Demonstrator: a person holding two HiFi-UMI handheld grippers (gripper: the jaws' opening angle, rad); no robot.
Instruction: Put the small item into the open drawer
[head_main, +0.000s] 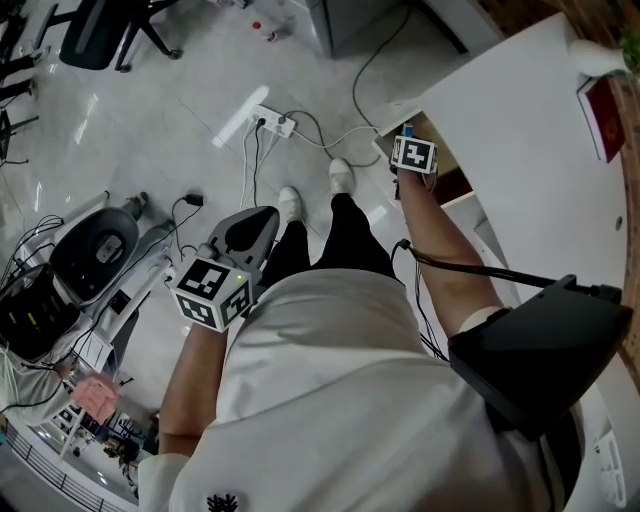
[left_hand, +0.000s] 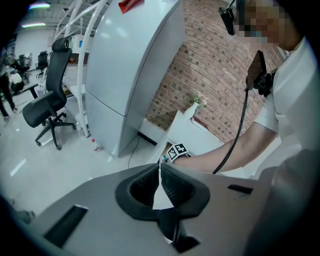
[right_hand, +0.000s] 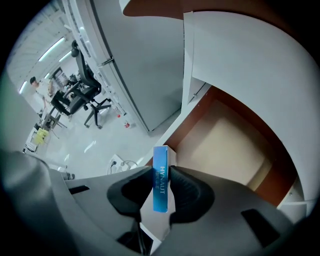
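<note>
The small item is a narrow blue and white box (right_hand: 160, 162), upright between the pads of my right gripper (right_hand: 161, 175), which is shut on it. Just beyond the box lies the open drawer (right_hand: 225, 145), its pale bottom bare, with brown walls. In the head view the right gripper (head_main: 413, 155) is at the drawer (head_main: 455, 186) under the white cabinet top, its jaws hidden behind the marker cube. My left gripper (left_hand: 160, 175) hangs at the person's left side (head_main: 255, 225), shut with nothing between its pads.
A white cabinet top (head_main: 520, 150) carries a red book (head_main: 605, 115). A power strip (head_main: 272, 122) and cables lie on the floor by the person's feet. A tall grey cabinet (left_hand: 130, 65) and an office chair (left_hand: 47, 105) stand further off.
</note>
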